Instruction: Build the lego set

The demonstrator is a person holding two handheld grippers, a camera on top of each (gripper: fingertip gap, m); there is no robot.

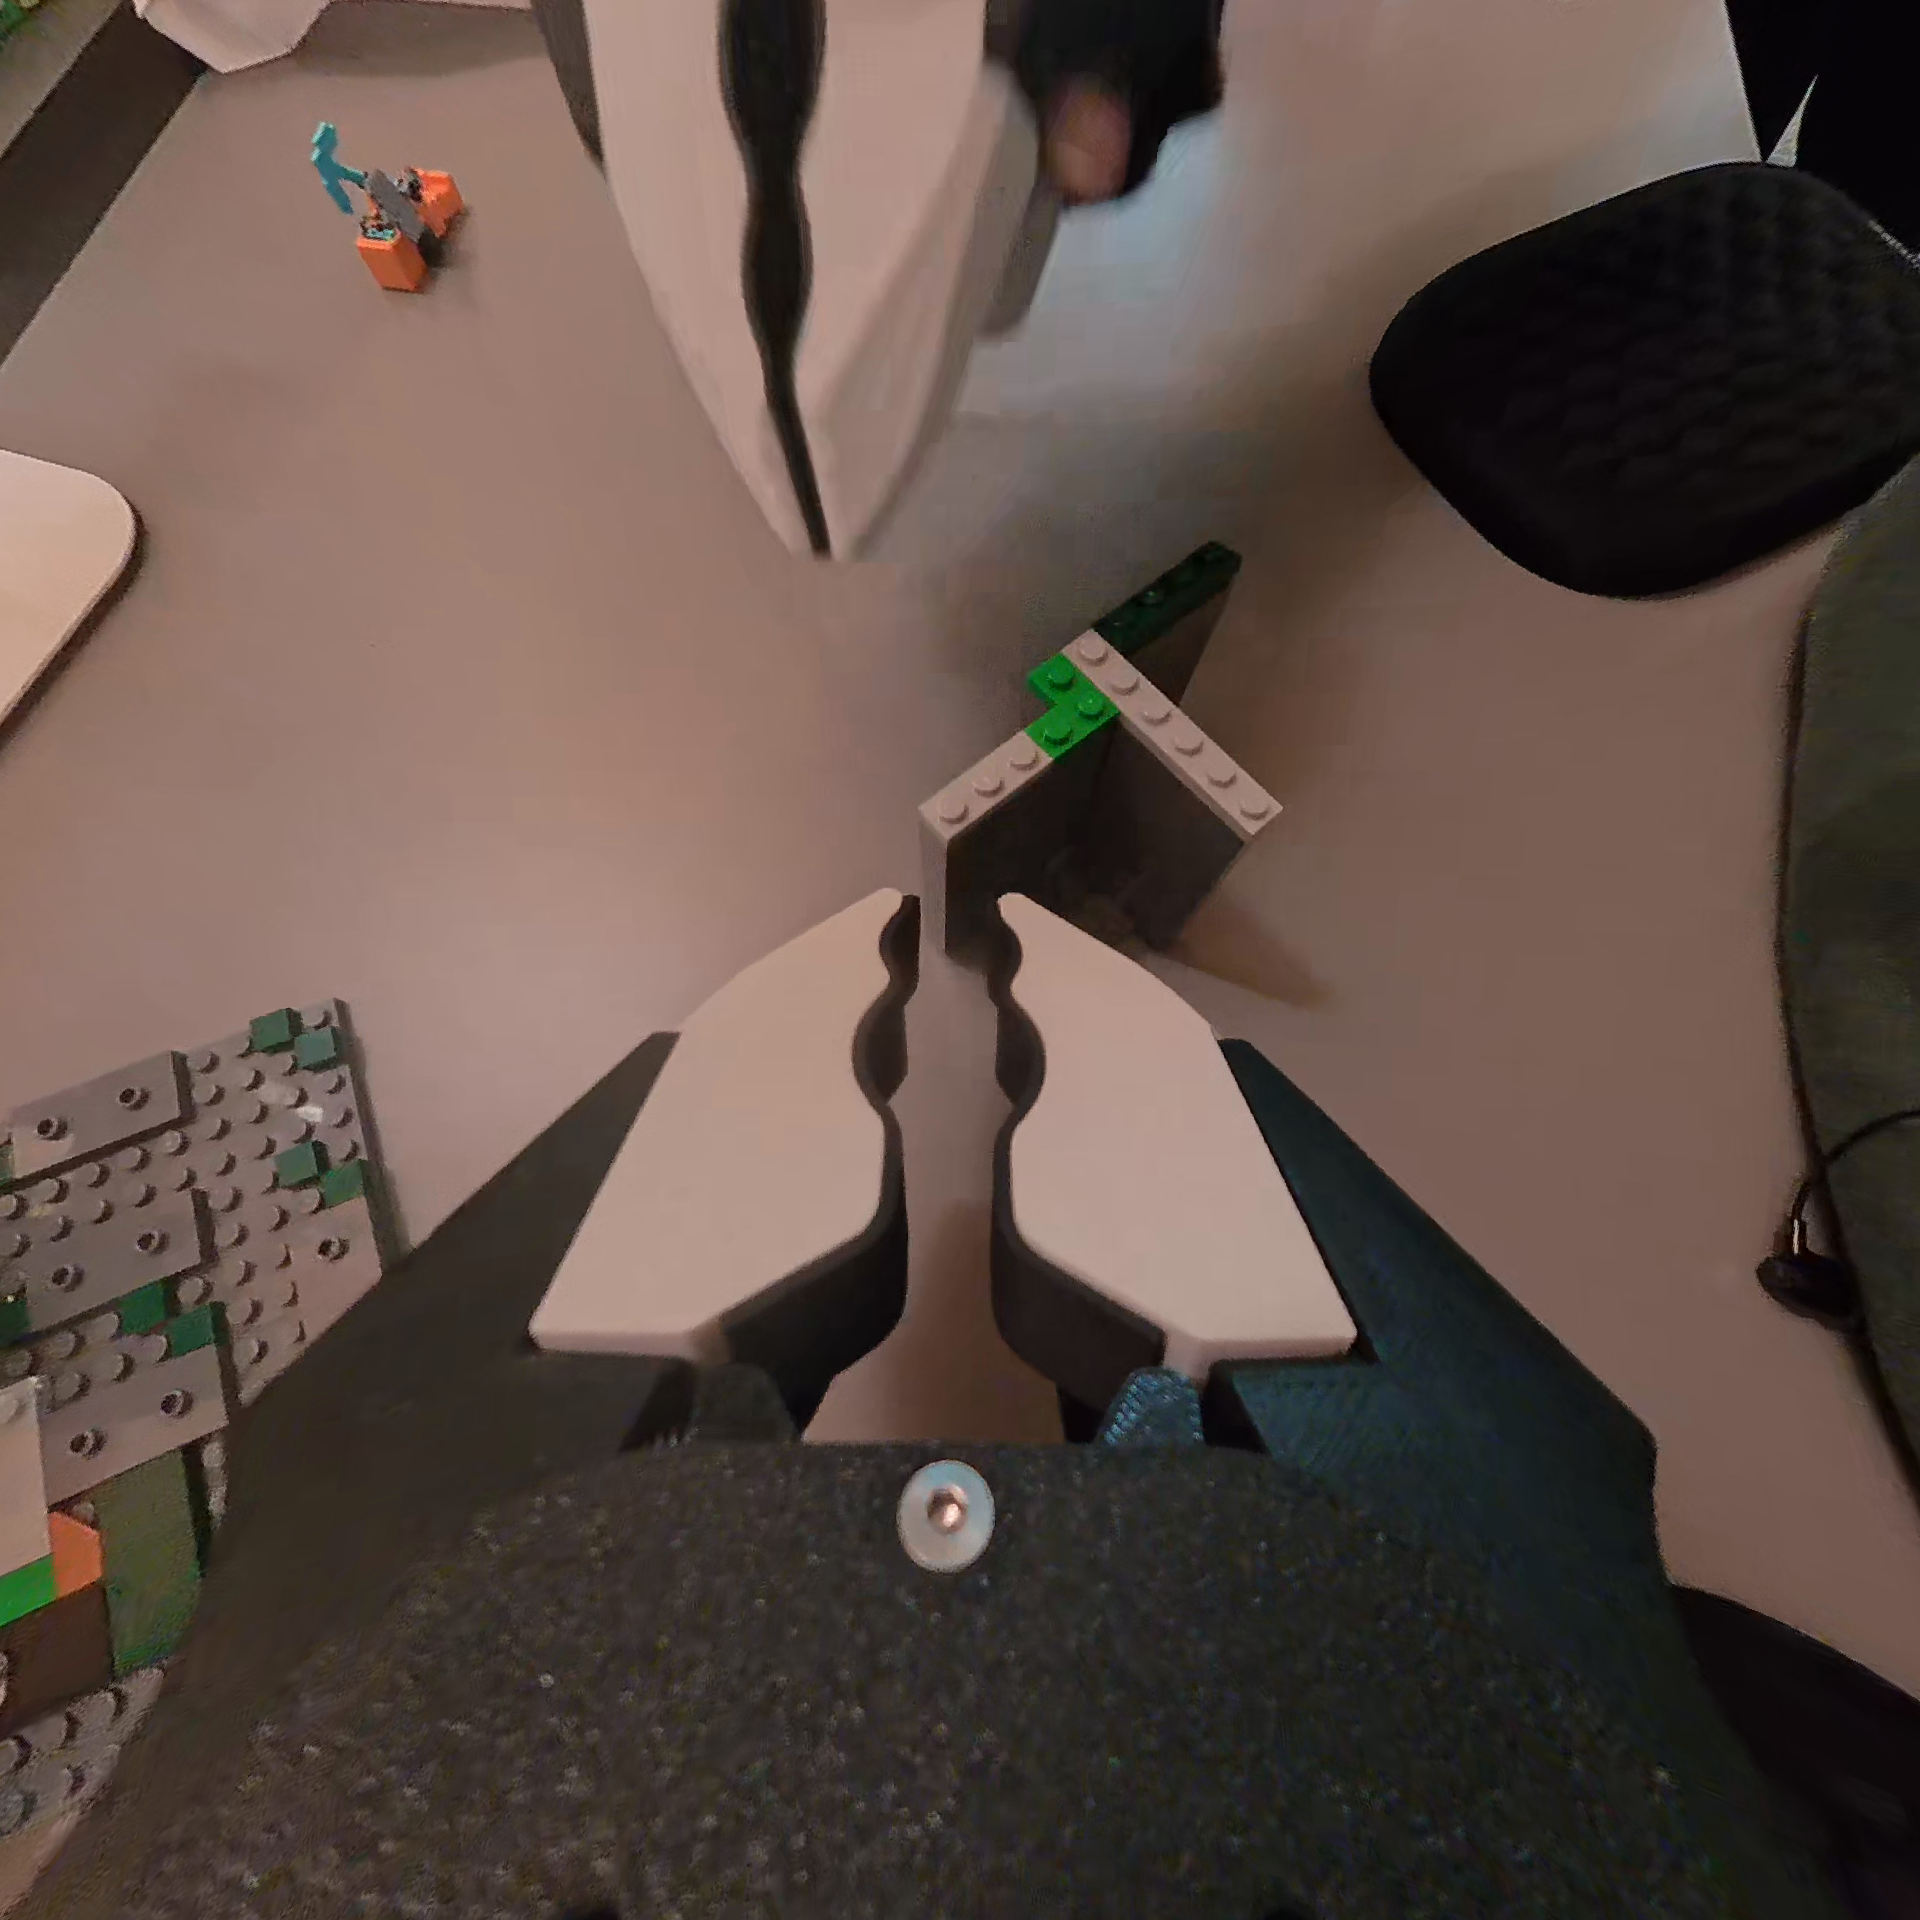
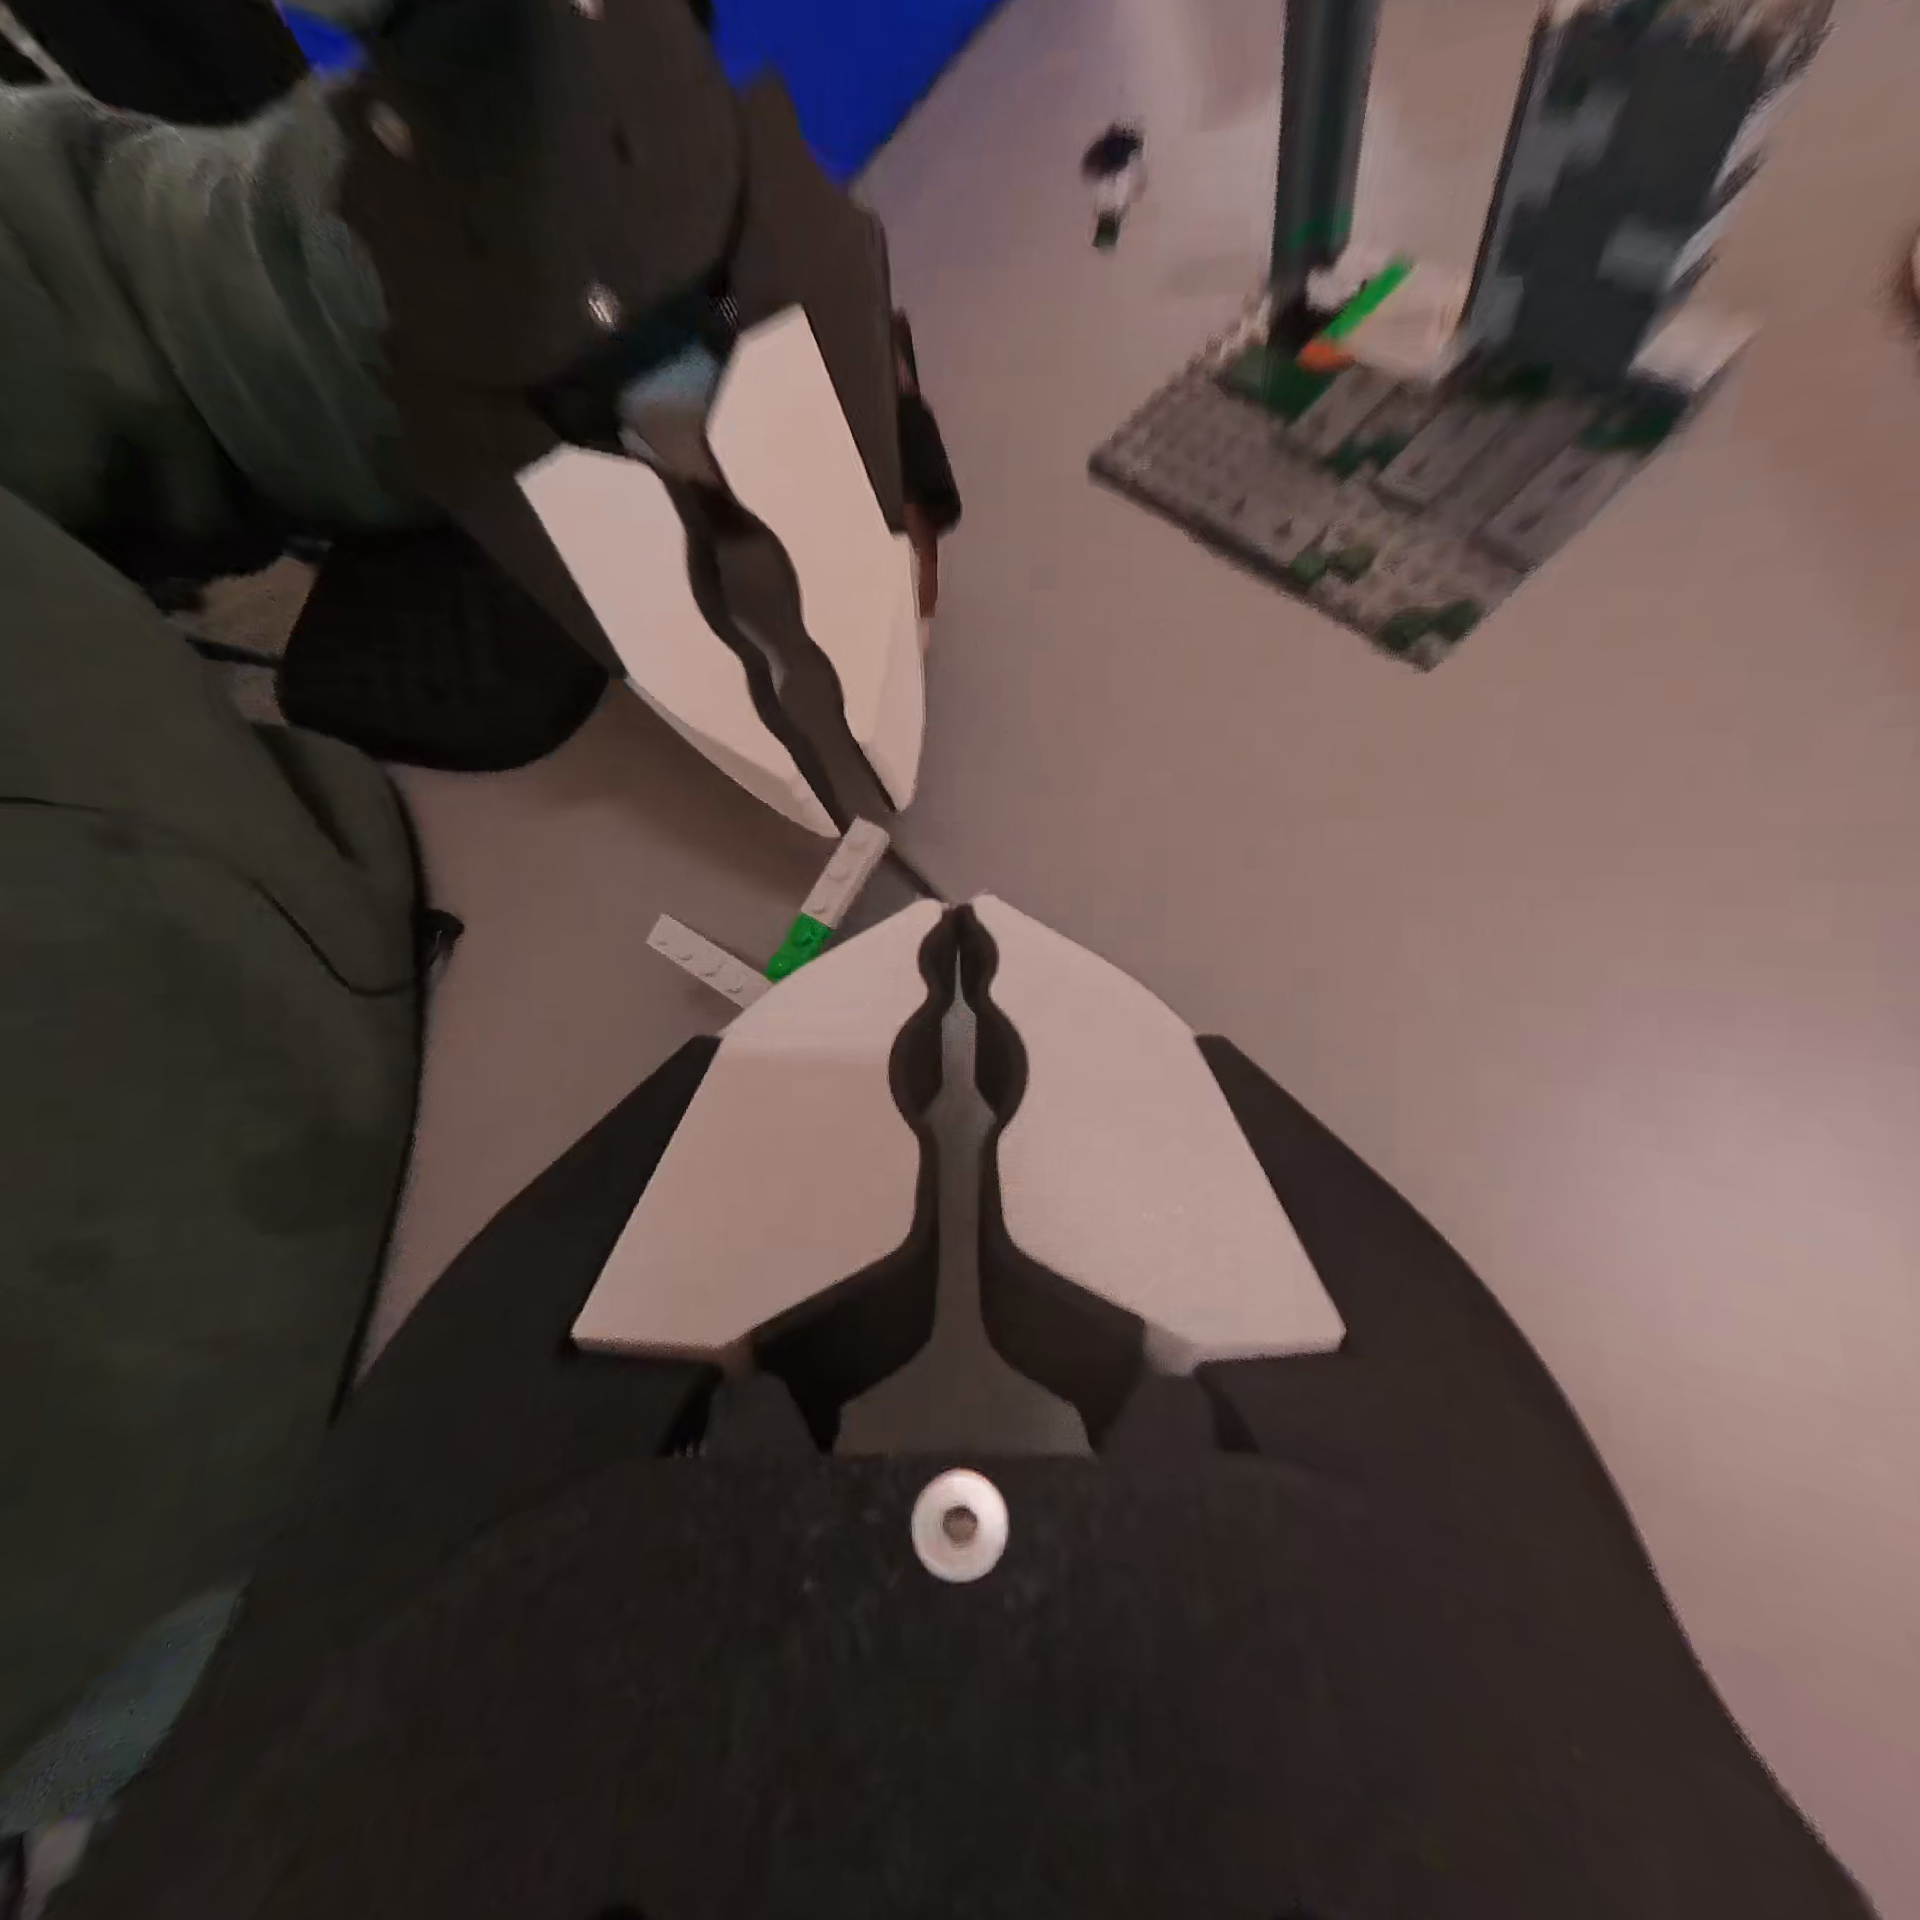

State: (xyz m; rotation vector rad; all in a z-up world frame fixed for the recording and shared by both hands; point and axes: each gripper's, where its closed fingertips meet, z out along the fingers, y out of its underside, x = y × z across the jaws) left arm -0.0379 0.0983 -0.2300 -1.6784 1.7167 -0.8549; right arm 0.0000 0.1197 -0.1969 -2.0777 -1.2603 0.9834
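Steadying the wall panels mid-build

Lower left, the studded baseplate (image 1: 197,1226) waits. Centre frame, the left gripper (image 1: 958,909), jaws narrowly parted, pinches the grey panel assembly (image 1: 1101,790) upright; the right gripper (image 2: 958,914) hovers nearly closed, empty.

— Open room? Bare grey tabletop (image 1: 499,665) between the upright grey-and-green brick wall piece (image 1: 1101,790) and the flat grey studded baseplate (image 1: 187,1205).

— Obstacles? Black mesh chair seat (image 1: 1662,384) right; small orange-and-teal brick figure (image 1: 400,213) far left.
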